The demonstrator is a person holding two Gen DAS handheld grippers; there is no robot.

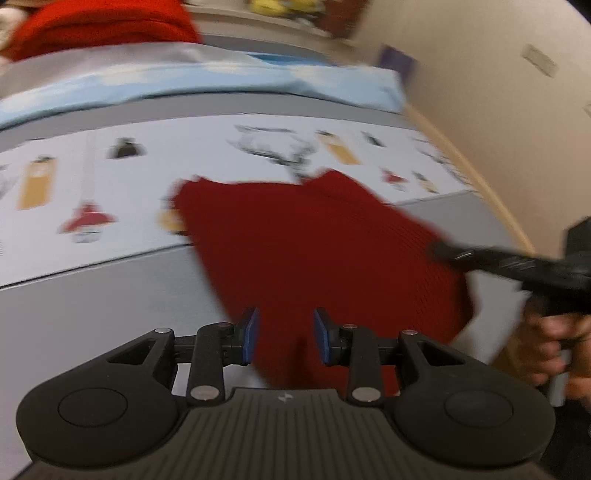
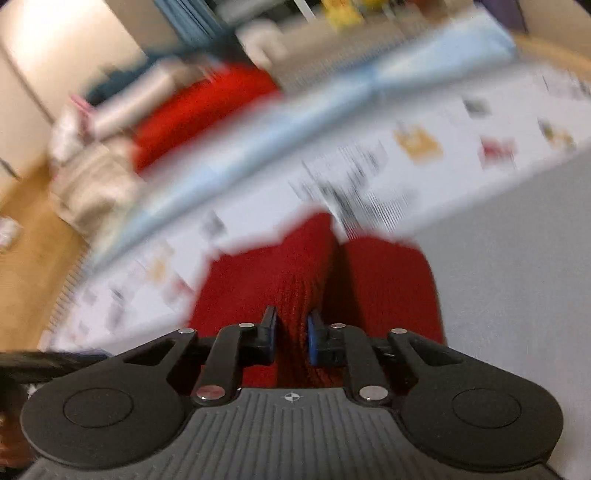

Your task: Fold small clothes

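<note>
Dark red knitted garment (image 1: 317, 251) hangs between both tools, lifted above a grey surface (image 1: 92, 302) w/ a white printed cloth (image 1: 155, 155) spread on it; its far edge droops over the print.

Right gripper (image 2: 291, 332): blue pads nearly together, pinching a ridge of the red knit. In left wrist view it shows as a black tool clamped on the garment's right edge, a hand (image 1: 554, 350) on its handle.

Left gripper (image 1: 284, 334): pads stand apart w/ red fabric between them; can't tell if they press it.

Behind: light blue folded fabric (image 1: 221, 85), then a bright red cloth heap (image 1: 103, 26). Both views blurred; no containers made out.
</note>
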